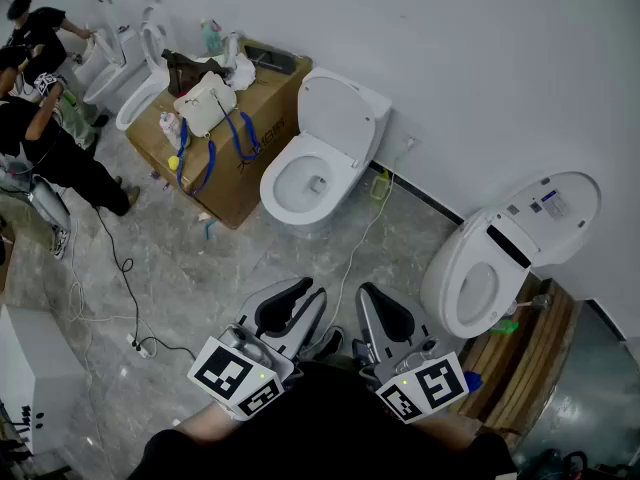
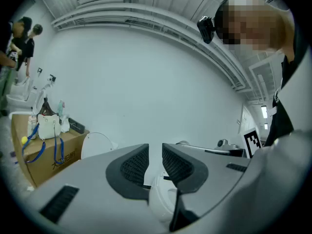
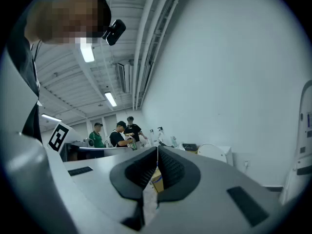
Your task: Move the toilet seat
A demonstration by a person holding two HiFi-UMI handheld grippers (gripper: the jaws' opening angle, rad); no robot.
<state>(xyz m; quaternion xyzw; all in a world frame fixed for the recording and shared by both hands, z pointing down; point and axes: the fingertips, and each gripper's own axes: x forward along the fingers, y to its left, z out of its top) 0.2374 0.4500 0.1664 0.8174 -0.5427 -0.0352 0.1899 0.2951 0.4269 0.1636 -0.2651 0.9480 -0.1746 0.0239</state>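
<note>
Two white toilets stand against the wall. The middle toilet point(image 1: 305, 178) has its seat down and its lid point(image 1: 340, 118) raised; that lid also shows in the left gripper view point(image 2: 95, 143). The right-hand toilet point(image 1: 480, 278) has its lid point(image 1: 555, 213) up. Both grippers hang low in the head view, well short of either toilet. My left gripper point(image 1: 305, 290) point(image 2: 155, 155) has a narrow gap between its jaws, with nothing in it. My right gripper point(image 1: 370, 294) point(image 3: 157, 157) is shut and empty.
A cardboard box point(image 1: 250, 158) with a white bag, bottles and blue straps sits left of the middle toilet. People point(image 1: 45, 138) work at more toilets far left. A cable point(image 1: 120, 268) runs across the marble floor. A wooden pallet point(image 1: 525, 353) lies under the right toilet.
</note>
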